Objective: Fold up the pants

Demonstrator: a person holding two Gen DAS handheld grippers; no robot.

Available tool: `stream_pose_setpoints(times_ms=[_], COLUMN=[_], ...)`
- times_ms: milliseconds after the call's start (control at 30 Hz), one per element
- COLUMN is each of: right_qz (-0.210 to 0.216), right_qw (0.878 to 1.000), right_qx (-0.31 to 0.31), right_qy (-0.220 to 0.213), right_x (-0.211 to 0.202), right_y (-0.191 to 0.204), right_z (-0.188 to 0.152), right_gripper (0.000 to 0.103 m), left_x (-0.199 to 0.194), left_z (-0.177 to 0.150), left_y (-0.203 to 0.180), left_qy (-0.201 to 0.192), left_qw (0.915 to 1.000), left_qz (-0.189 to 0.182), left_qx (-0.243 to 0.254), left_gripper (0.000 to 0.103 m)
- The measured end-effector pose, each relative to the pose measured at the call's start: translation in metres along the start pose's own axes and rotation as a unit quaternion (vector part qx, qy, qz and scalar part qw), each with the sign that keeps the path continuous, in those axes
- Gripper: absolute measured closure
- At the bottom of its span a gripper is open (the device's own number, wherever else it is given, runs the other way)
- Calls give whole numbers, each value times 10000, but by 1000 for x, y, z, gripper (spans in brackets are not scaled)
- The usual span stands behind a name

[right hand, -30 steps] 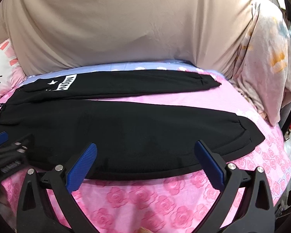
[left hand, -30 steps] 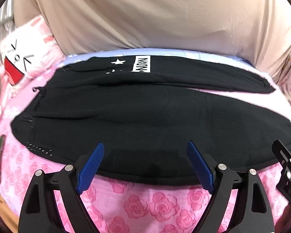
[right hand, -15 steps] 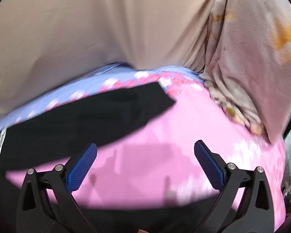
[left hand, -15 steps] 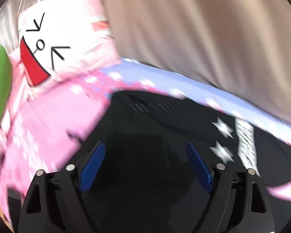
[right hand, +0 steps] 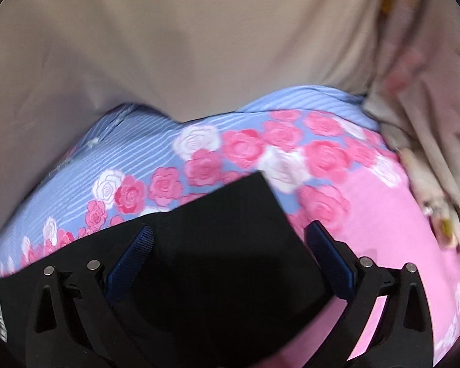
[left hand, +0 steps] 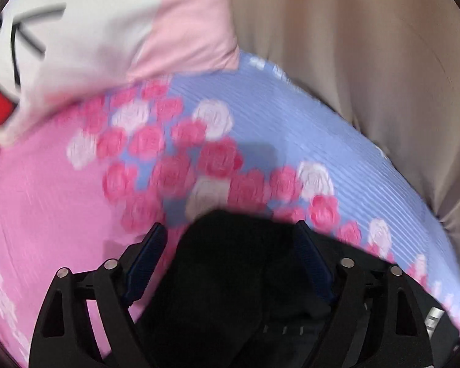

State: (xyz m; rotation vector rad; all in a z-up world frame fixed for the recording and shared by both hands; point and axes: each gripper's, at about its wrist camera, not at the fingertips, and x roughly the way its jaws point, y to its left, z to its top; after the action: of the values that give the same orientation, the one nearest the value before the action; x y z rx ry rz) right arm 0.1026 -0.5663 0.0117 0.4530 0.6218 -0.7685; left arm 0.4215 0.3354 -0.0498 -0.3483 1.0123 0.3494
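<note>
Right gripper (right hand: 228,242) jaws just narrowing yet apart astride black pants (right hand: 224,230) cuff, white lettering unreadable, left gripper (left hand: 231,239) spread.

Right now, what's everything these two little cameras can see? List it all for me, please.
pants: one pair, black, flat on the bed; a leg end lies between the right gripper's fingers, a rounded edge between the left's
bedsheet: one, pink and blue with roses, under the pants
pillow: one, white and pink with a cartoon face, far left corner
beige cloth: one, plain, along the bed's far side
flowered fabric: one, pale, bunched at the right edge
left gripper: black, blue pads, open
right gripper: same make, open, jaws just been closing
</note>
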Motion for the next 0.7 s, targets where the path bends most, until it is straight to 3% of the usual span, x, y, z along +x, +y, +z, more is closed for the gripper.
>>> stream_pose_setpoints(times_ms=[33,67,100,133,200,267,467,700], right_qz=[192,407,638,614,465,544,1110,1407], right_qw=[9998,9991,9978,9979,9978,9969,9877,9734], right_qx=[-62,-95,-125,-193,-473,-508,-592,-1034], right_qy=[-13,20,90,83,-33,-252,-929,-1482], right_x=[-1,-3,-3,-7,-19,-41,-140,-236], right_y=[4,8,10,14,25,28,11,-23], right_z=[0,0,3,2,-1,-5,-32,-98], right_gripper=[39,60,88,89,91,92,92,93], left_x=[2,1,-1,-3,-12,-40,-156,-247], left_z=[1,1,1,2,1,-2,-22,-87], left_y=[-5,-10,-15,-17,-15,-7,32,78], left_qy=[-4,-78,-98,-91,-74,-327,-947,-1260], left_qw=[9999,9996,9991,9991,9992,9990,9913,9834], left_qz=[-36,85,153,129,-50,-86,-863,-1177], left_qx=[120,251,374,405,384,291,309,567], left_gripper=[28,51,67,71,99,103,103,103])
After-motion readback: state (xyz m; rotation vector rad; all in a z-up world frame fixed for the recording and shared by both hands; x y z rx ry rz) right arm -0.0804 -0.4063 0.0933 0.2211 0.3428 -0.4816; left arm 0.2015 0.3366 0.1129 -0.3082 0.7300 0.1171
